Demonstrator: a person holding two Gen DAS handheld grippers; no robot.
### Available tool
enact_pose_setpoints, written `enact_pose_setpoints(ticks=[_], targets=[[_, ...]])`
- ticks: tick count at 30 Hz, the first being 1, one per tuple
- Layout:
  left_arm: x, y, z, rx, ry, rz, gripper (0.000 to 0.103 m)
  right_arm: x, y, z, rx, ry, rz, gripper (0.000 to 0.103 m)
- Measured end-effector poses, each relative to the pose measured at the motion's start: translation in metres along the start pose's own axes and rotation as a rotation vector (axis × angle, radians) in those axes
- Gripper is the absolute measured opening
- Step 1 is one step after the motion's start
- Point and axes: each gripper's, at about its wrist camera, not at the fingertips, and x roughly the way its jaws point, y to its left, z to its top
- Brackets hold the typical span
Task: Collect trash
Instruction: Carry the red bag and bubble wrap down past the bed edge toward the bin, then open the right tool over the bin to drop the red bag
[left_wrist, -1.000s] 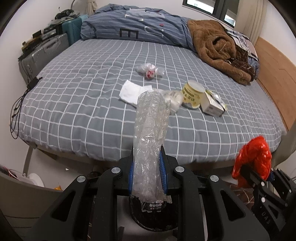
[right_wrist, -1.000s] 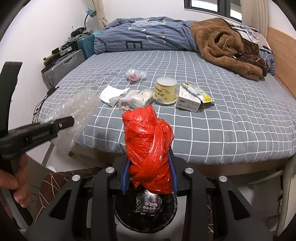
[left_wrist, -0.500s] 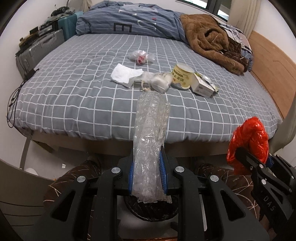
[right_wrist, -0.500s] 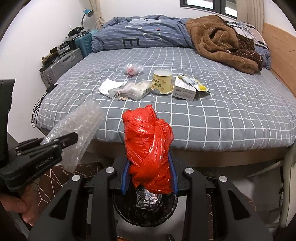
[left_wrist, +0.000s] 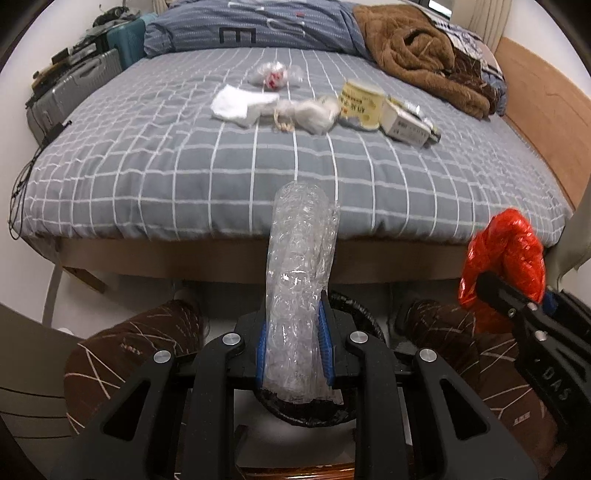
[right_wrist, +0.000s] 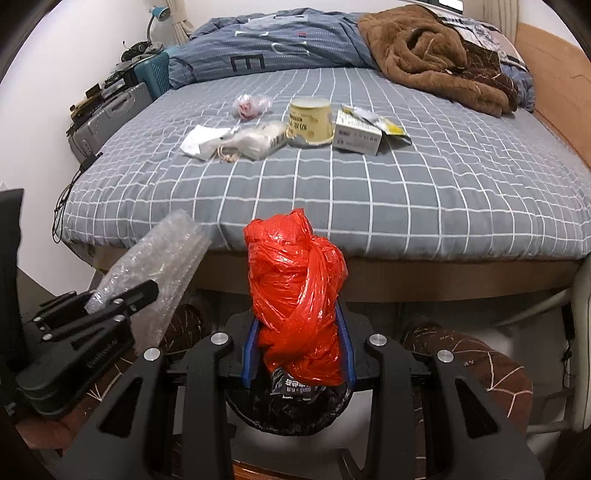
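My left gripper (left_wrist: 293, 343) is shut on a roll of clear bubble wrap (left_wrist: 299, 273), which stands up between the blue pads. My right gripper (right_wrist: 298, 347) is shut on a knotted red plastic bag (right_wrist: 295, 295). Both hang over a bin lined with a black bag (right_wrist: 288, 410) on the floor, below the bed's edge. The bin (left_wrist: 306, 413) shows under the left jaws too. On the bed lie a white tissue (left_wrist: 240, 103), a clear wrapper (left_wrist: 273, 74), a white plastic pouch (left_wrist: 314, 112), a yellow cup (left_wrist: 360, 105) and a small white box (left_wrist: 404, 123).
The grey checked bed (right_wrist: 369, 192) fills the view ahead, with a blue duvet (right_wrist: 277, 48) and a brown blanket (right_wrist: 432, 62) at the back. Suitcases (right_wrist: 110, 114) stand at the left wall. A person's legs in brown patterned trousers (left_wrist: 125, 354) flank the bin.
Both grippers have sunk and drawn back from the bed toward the floor bin, still gripping the bubble wrap and the red bag. The person's legs have come into view.
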Motion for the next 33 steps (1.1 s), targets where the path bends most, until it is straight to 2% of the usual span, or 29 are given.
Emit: enact_pose_setpoints(ticks=[9, 20, 24, 33], targets=[[0.026, -0.005, -0.025, 0.022, 0.032, 0.017, 0.021, 0.021, 0.000, -0.024, -0.006, 0.055, -0.005, 0.033], [0.078, -0.001, -0.047, 0.016, 0.126, 0.012, 0.021, 0.070, -0.010, -0.048, 0.017, 0.155, 0.003, 0.033], [0.097, 0.001, -0.052, 0.001, 0.159, -0.025, 0.021, 0.089, -0.010, -0.054, 0.019, 0.185, 0.011, 0.033], [0.133, 0.003, -0.060, 0.006, 0.234, -0.039, 0.021, 0.137, -0.010, -0.063, 0.010, 0.274, 0.017, 0.033]])
